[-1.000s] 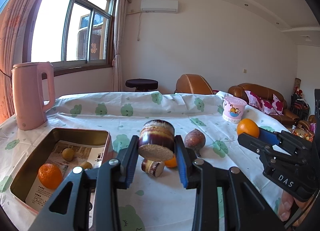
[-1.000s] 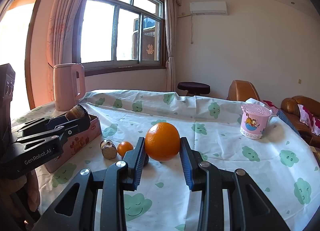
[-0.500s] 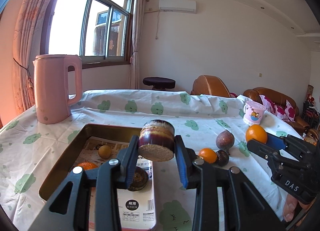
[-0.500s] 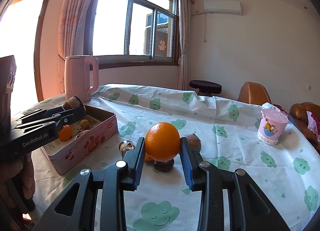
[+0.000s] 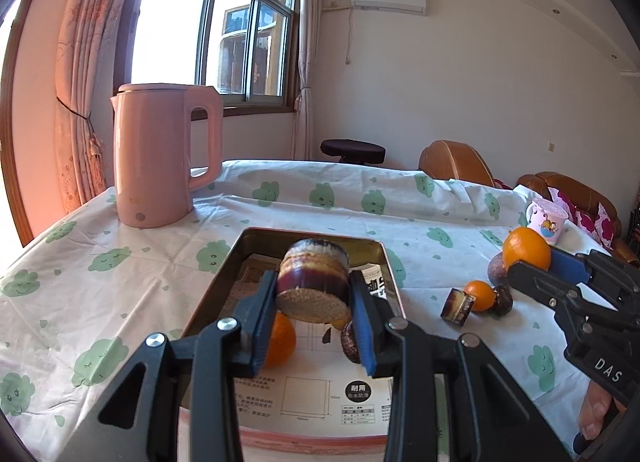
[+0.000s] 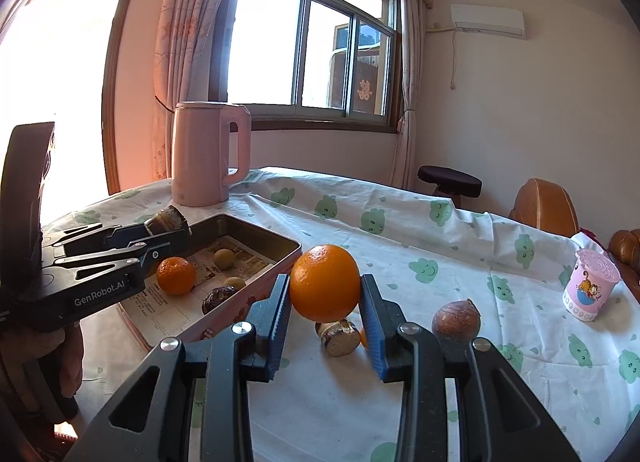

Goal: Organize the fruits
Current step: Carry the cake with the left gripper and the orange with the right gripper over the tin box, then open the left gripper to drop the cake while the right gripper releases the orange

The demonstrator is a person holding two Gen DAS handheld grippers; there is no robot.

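My left gripper is shut on a short purple-brown sugarcane piece and holds it above the open metal tin. The tin holds an orange, small yellow fruits and a dark fruit. My right gripper is shut on a large orange, held above the table to the right of the tin. Below it lie a second sugarcane piece, a small orange, a dark fruit and a brown pointed fruit.
A pink kettle stands at the back left of the table. A pink cartoon cup stands at the right. The table carries a white cloth with green clouds. A stool and brown sofas lie beyond.
My left gripper has moved left with the sugarcane piece, from over the loose fruit to over the tin. My right gripper has turned left with the large orange, nearer the tin.
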